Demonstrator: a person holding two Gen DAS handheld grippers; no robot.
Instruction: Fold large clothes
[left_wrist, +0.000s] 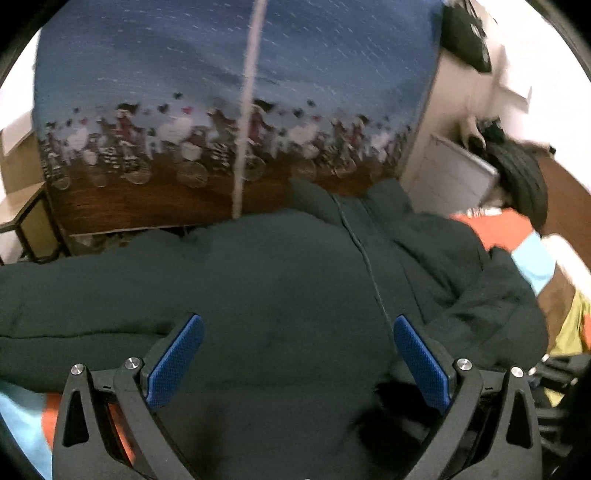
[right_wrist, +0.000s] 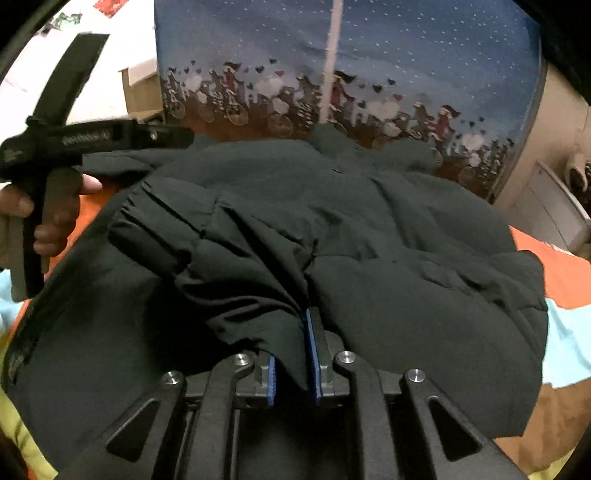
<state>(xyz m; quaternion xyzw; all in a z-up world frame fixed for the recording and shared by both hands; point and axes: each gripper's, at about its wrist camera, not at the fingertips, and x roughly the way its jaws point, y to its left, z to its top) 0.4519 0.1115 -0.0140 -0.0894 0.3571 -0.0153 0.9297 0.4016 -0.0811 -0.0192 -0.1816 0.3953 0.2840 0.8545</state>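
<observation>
Dark green padded jacket (right_wrist: 369, 229): right gripper (right_wrist: 303, 332) pinches its sleeve fold narrowly; lay it flat, left gripper (left_wrist: 295, 343) hovering wide, empty.

A dark padded jacket (right_wrist: 332, 229) lies spread over an orange, light-blue and brown blanket (right_wrist: 561, 273). At the jacket's near edge, the right gripper (right_wrist: 301, 325) pinches a fold of its fabric between narrow-set blue pads (right_wrist: 312, 354). At the jacket's left edge, a hand (right_wrist: 48, 218) holds the left gripper (right_wrist: 74, 140). Behind the jacket hangs a blue curtain (right_wrist: 406, 55) printed with cyclists and hearts.
</observation>
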